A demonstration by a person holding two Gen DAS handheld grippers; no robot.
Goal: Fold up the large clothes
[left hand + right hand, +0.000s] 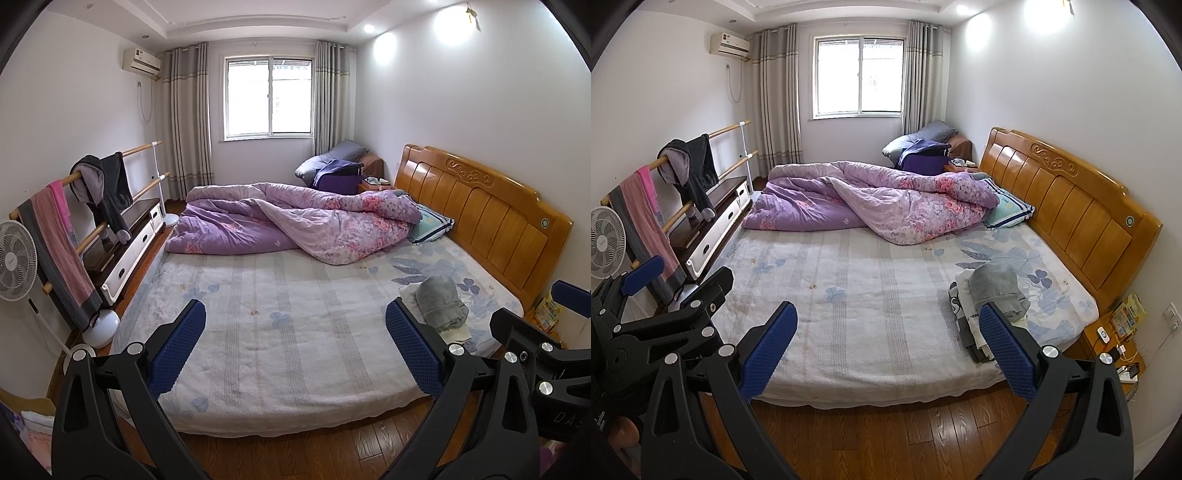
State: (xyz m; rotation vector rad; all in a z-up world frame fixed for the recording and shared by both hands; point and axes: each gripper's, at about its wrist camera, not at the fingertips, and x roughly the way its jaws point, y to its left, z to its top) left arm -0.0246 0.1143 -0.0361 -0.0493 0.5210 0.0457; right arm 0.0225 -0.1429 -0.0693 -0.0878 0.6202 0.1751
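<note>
Both claws gape, folded clothes [991,295] behind right claw [888,354]

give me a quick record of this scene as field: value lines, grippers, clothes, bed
left gripper: open, empty, held above the bed's near edge
right gripper: open, empty, beside the left one
folded clothes: small stack on the bed's right side, grey piece on top
bed: pale floral sheet, mostly bare in the middle
quilt: purple, bunched along the far side
rack: left wall, dark garment and pink towel hung
task state: no garment spread out yet
</note>
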